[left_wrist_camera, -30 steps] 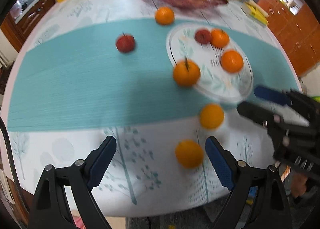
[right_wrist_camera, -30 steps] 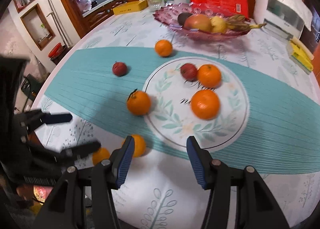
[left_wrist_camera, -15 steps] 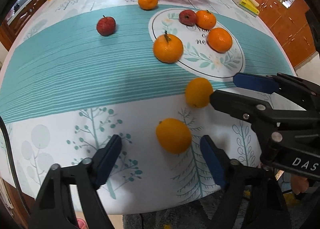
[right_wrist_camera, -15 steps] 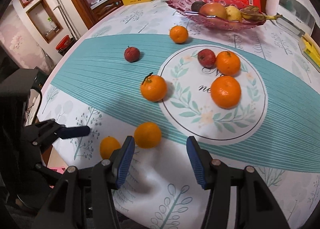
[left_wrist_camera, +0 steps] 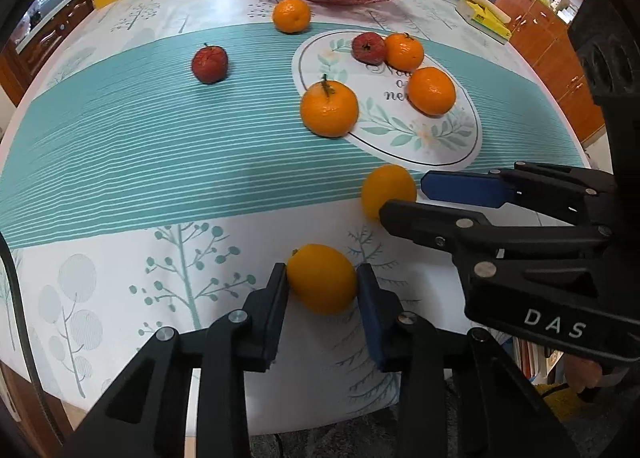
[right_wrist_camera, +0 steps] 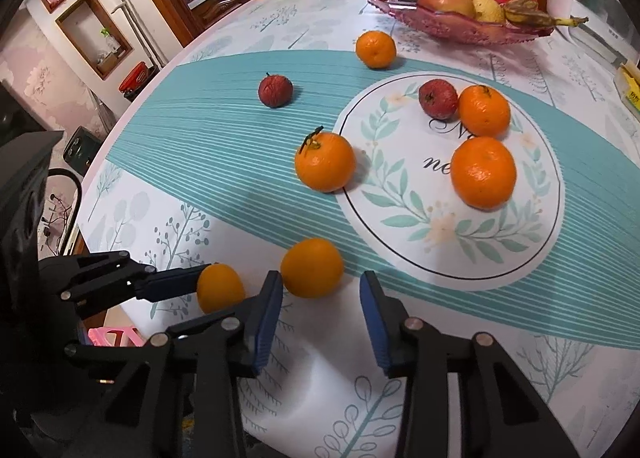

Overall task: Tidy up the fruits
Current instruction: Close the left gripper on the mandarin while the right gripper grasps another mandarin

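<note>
The left gripper (left_wrist_camera: 322,290) has its jaws closed on a small round orange fruit (left_wrist_camera: 321,278), one blue pad on each side of it. The fruit sits on the white tree-print cloth at the near edge of the round worktop (left_wrist_camera: 120,162).

Just past it, the right gripper (right_wrist_camera: 320,294) has its jaws spread wide and grips nothing. A second smooth orange fruit (right_wrist_camera: 312,267) lies on the cloth between its finger tips, closer to the left finger. I cannot tell if that finger touches it.

Farther on, an orange with a green stem (right_wrist_camera: 325,162) rests on the edge of the white printed circle with leaves (right_wrist_camera: 400,194). Inside the circle sit two more oranges (right_wrist_camera: 483,172) and a small red fruit (right_wrist_camera: 438,98), close together. Another small red fruit (right_wrist_camera: 275,90) lies apart on the teal stripes. One more orange (right_wrist_camera: 375,49) sits near the pink glass fruit dish (right_wrist_camera: 452,26) at the far side.
</note>
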Available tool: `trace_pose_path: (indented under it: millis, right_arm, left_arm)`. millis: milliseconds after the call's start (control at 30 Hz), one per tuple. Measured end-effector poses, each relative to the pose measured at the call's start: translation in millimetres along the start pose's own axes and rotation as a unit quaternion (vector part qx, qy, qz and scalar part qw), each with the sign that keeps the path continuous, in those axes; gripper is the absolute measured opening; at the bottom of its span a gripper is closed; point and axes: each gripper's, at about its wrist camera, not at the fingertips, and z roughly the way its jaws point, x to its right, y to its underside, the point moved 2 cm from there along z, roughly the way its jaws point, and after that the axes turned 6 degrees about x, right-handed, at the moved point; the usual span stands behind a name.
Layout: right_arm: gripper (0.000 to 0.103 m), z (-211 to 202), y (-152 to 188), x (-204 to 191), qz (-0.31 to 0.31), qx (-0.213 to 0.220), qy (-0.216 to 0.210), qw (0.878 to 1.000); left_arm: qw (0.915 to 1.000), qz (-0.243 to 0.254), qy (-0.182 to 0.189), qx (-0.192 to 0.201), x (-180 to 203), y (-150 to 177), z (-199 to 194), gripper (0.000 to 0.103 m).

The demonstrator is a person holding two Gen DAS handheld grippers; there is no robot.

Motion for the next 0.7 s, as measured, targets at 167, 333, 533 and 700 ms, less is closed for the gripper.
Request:
trace_pose_path:
  millis: [167, 333, 533, 700]
  right_arm:
    - [0.039, 4.7, -0.3, -5.2, -0.009, -0.002, -0.004, 1.0]
    - [0.033, 9.1, -1.7, -11.8, -0.02, -0.002, -0.009, 1.0]
    - [0.032, 9.2, -3.6, -13.9, -0.027, -0.003, -0.004, 1.0]
    - [0.032, 5.2, -6.6, -12.3, -0.019, -0.002, -0.004, 1.0]
  left_arm:
    - [0.9995, -0.026, -0.017, 0.003, -17.9, -3.0, -1.5, 0.032]
    - [0.9988, -0.04, -0.027, 0.003, -28.7, -6.5, -1.3, 0.032]
    - [0.999, -0.034, -0.029, 0.006, -27.8, -9.7, -6.1, 0.032]
    - [0.999, -0.03, -0.031, 0.012, -27.3, -15.6, -15.0, 0.032]
